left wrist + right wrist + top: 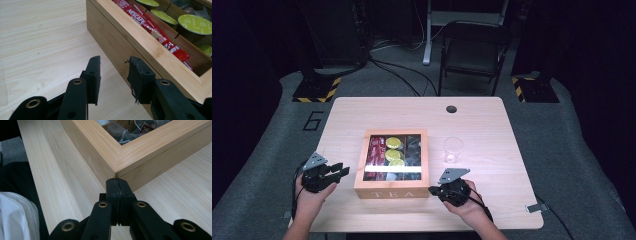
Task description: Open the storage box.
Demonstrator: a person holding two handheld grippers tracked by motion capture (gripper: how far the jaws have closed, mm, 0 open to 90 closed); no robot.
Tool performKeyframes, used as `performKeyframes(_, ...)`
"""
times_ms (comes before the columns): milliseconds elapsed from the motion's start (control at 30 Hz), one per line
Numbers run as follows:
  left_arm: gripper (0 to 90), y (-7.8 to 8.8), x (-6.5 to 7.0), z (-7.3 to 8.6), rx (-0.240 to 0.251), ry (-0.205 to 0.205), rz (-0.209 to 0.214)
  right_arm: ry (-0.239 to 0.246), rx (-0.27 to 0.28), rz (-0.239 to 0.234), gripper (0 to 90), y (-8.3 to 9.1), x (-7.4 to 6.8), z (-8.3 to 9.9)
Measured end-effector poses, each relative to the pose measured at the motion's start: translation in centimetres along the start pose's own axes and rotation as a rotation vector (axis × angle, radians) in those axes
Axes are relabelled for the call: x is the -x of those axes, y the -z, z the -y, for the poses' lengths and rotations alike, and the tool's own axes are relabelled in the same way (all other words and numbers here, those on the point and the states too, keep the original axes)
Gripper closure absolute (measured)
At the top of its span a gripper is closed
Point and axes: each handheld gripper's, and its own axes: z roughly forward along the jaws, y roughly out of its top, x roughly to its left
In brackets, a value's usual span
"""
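Nearest, at the front edge of the pale wooden worktop [492,200]: two hands, each with a black two-jaw gripper. Left gripper [343,170] just beside the left wall of the light wooden tea box with the see-through lid [377,191], jaws a small way apart, nothing between them, bare worktop in the gap. Right gripper [117,185] at the box's near right corner, jaws pressed flat together, empty, tips right up against the corner; touching or not, hard to tell. A bit of white cloth [15,217] low at the left in the right gripper view.

Next, the box itself, in the middle of the worktop. Inside: long red coffee stick packets [147,23] on the left, round pods with yellow-green tops [195,24] in the middle, dark wrapped bits [130,132] on the right.

Further back, a small clear glass cup [453,149] to the right of the box, apart from it. Past the worktop, a dark folding chair [472,52] on the grey floor.
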Motion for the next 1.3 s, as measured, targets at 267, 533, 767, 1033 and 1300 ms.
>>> performKeyframes(267, 57.1, 0.2, 0.2, 0.2, 0.010, -0.016, 0.003, -0.004, 0.001, -0.017, 89.1, 0.0, 0.2, -0.1)
performKeyframes(533, 54.8, 0.7, 0.3, 0.6, 0.000, -0.037, -0.017, 0.001, 0.006, -0.023, 89.4, 0.0, 0.3, -0.5)
performKeyframes(767, 51.9, 1.5, 0.5, 1.1, 0.025, -0.037, -0.042, -0.008, 0.036, -0.046, 89.6, 0.0, 0.5, -1.2)
performKeyframes(1033, 50.7, 2.1, 1.7, 1.5, 0.035, -0.058, -0.031, -0.018, 0.059, -0.060, 89.7, 0.0, 0.7, -1.9)
performKeyframes(1300, 44.5, 2.1, 3.5, 1.5, 0.045, -0.142, -0.005, -0.011, 0.087, -0.069, 89.8, 0.2, 0.8, -2.4)
